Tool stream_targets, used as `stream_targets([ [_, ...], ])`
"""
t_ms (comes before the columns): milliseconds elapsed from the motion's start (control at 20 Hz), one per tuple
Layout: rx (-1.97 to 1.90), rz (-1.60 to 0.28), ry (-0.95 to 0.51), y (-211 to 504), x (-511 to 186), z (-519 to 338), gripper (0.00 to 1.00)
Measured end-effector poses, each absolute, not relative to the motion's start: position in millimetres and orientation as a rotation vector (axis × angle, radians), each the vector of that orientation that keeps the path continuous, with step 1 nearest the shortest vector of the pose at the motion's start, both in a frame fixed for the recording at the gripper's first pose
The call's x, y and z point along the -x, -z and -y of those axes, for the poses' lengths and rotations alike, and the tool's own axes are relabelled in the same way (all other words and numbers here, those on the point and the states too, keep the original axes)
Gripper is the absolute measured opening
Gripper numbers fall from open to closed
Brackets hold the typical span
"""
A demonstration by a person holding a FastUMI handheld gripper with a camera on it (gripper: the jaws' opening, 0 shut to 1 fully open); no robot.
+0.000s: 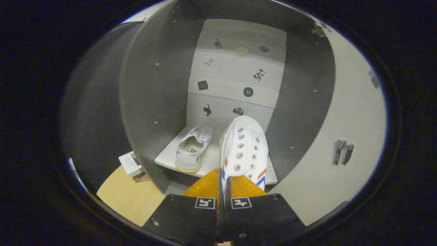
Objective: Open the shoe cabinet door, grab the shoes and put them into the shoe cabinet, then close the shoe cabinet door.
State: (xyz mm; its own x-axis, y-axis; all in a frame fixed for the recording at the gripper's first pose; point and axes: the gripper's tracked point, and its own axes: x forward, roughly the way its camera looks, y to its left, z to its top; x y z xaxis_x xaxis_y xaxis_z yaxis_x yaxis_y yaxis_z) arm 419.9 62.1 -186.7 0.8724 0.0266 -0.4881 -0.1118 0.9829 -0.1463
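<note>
White shoe (246, 147) pinched at heel edge between gripper (223, 186) fingers, toe pointed into open shoe cabinet (153, 89), hovering over shelf (170, 155). Second shoe (193, 150) lay on shelf just left. Small box (129, 163) outside cabinet.

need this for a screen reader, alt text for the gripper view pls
The gripper, jaws shut on a white shoe, holds it toe-first over the shelf inside the open shoe cabinet. A second white shoe already sits on that shelf, just beside it.
</note>
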Motion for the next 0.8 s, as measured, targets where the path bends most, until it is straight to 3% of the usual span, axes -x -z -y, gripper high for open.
stream_targets([
  [350,0.143,-0.516,-0.012,187.5,-513.9,-44.6,0.04],
  [800,0.177,-0.672,-0.021,255.9,-578.1,-32.7,0.04],
])
